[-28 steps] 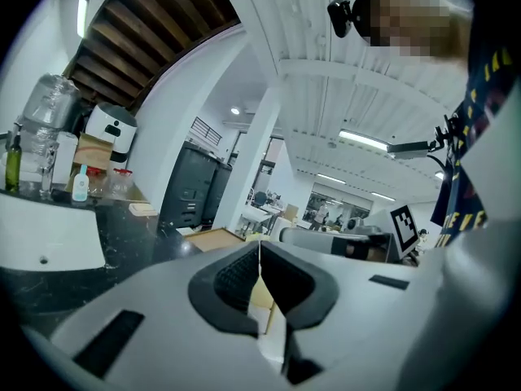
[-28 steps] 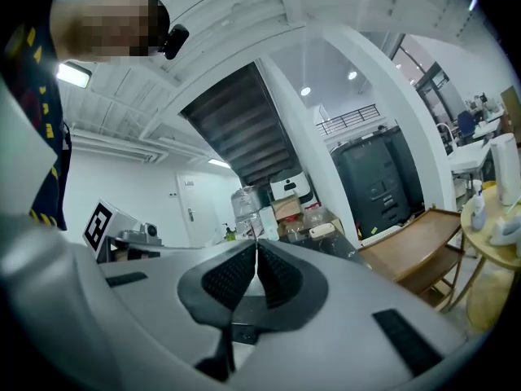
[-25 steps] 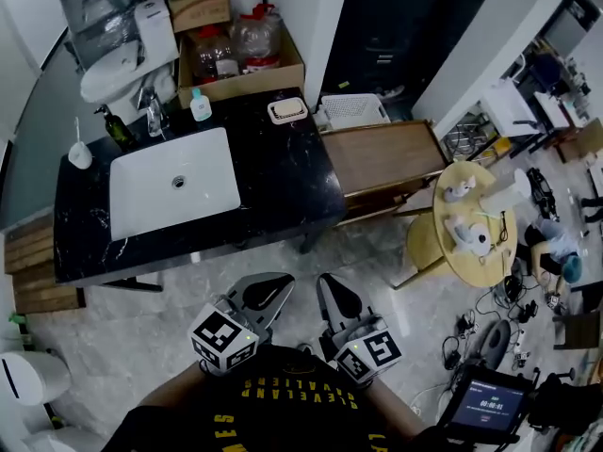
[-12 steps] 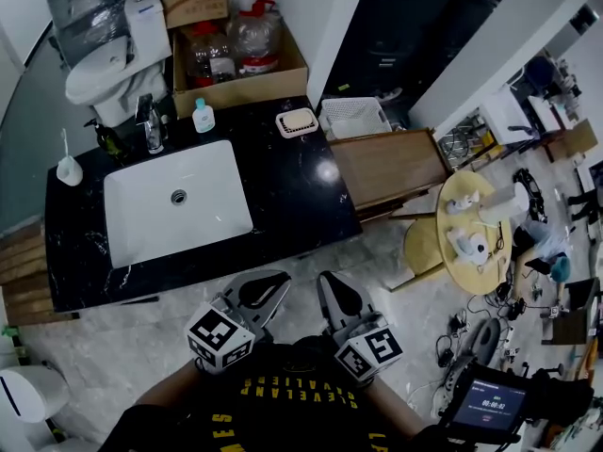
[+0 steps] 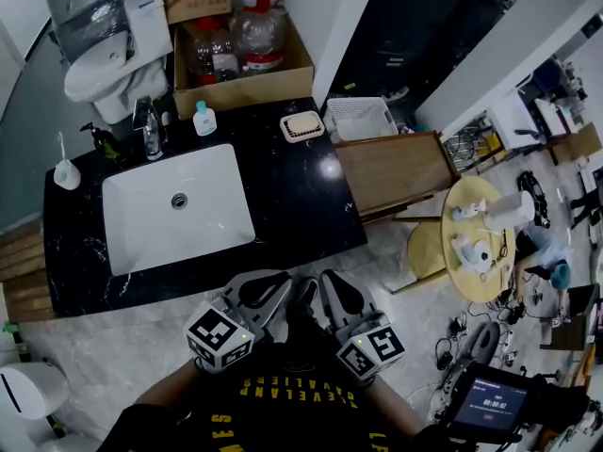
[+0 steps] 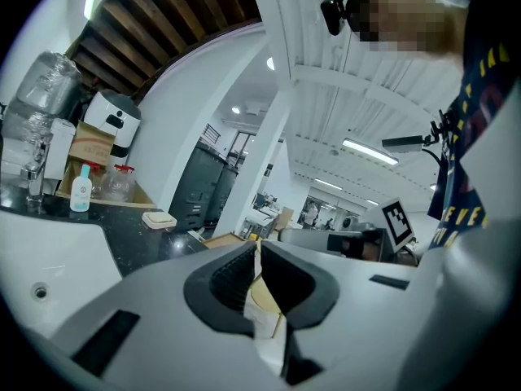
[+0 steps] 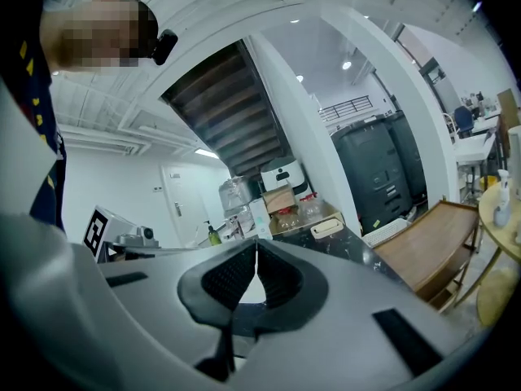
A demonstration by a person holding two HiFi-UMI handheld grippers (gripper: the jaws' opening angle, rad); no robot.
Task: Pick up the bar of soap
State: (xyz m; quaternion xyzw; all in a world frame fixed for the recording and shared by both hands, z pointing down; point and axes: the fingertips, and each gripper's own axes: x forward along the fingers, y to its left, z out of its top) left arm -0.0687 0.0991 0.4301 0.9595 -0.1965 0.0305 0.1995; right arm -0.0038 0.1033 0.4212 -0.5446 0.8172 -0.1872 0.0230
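A cream bar of soap (image 5: pixel 301 125) lies in a white dish at the back right of the black marble counter (image 5: pixel 292 196). It also shows small in the left gripper view as the soap (image 6: pixel 159 218) and in the right gripper view as the soap (image 7: pixel 326 227). My left gripper (image 5: pixel 280 288) and right gripper (image 5: pixel 325 283) are held close to my chest, below the counter's front edge and far from the soap. Both are shut with nothing between the jaws.
A white sink (image 5: pixel 177 207) is set in the counter, with a faucet (image 5: pixel 149 121), a small bottle (image 5: pixel 201 118) and a soap dispenser (image 5: pixel 64 170) behind it. A cardboard box (image 5: pixel 240 59) of bottles, a toilet (image 5: pixel 108 59), a white basket (image 5: pixel 360 116) and a wooden bench (image 5: pixel 391 169) stand around.
The head view has shifted, so the counter sits slightly lower and more centred in frame. Both grippers stay shut near my chest.
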